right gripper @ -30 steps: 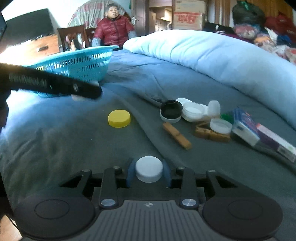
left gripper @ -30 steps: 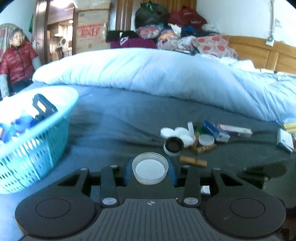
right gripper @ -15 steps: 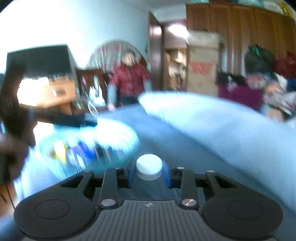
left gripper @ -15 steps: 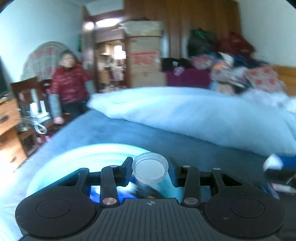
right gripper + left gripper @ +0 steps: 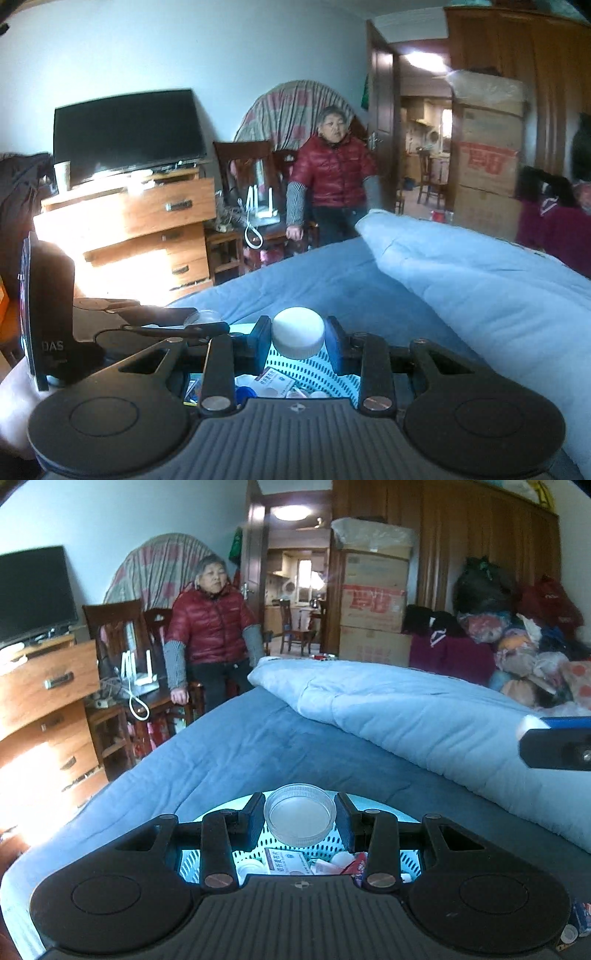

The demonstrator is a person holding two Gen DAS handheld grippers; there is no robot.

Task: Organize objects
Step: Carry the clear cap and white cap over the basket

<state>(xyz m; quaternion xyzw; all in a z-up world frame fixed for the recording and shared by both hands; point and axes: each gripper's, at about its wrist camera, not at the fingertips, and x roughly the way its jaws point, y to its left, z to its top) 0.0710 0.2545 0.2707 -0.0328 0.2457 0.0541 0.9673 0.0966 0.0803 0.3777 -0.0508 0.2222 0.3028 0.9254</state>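
Holding two lids above our basket (image 5: 332, 849) | left gripper (image 5: 300, 814) pinches clear lid (image 5: 300, 814) by its rim | right gripper (image 5: 298, 336) clamps white cap (image 5: 298, 336) | we judge both light, stiff, slippery

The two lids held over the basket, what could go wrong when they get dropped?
Both claws crowd the same turquoise basket; the left claw, shut on the clear lid, sits close beside the right claw with the white cap, so they might bump. A lid could bounce off the packets inside.
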